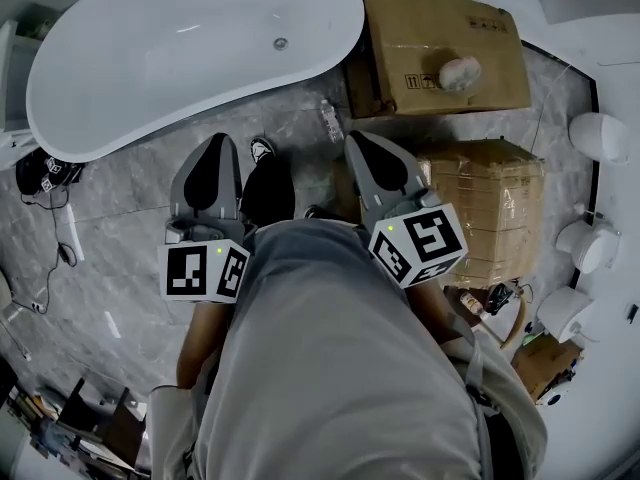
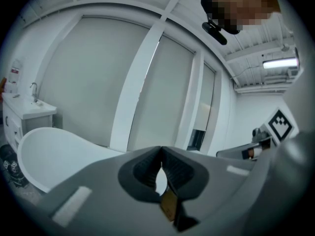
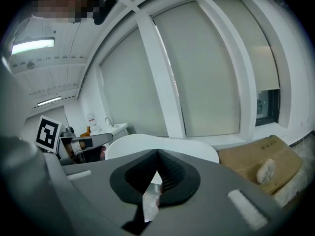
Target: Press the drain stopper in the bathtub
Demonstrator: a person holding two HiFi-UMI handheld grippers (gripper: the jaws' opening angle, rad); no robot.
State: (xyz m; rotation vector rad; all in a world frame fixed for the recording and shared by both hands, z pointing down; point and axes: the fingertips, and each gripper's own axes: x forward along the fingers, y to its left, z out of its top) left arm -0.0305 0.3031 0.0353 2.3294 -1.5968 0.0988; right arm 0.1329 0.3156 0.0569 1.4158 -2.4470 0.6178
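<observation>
The white freestanding bathtub [image 1: 180, 48] lies at the top left of the head view, with the small round drain stopper [image 1: 281, 43] on its floor. Both grippers are held near the person's waist, well short of the tub and above the grey stone floor. My left gripper [image 1: 217, 140] is shut with nothing between its jaws, and my right gripper [image 1: 353, 138] is shut and empty too. In the left gripper view the jaws [image 2: 161, 150] meet above the tub rim [image 2: 54, 146]. The right gripper view shows closed jaws [image 3: 157, 153] with the tub [image 3: 167, 142] beyond.
Two cardboard boxes [image 1: 440, 48] [image 1: 495, 203] stand right of the tub. A plastic bottle [image 1: 331, 121] lies by the tub's foot. White fixtures [image 1: 600, 136] line the right wall. Cables and a bag [image 1: 45, 173] sit at the left. A vanity with a tap [image 2: 27, 109] stands behind the tub.
</observation>
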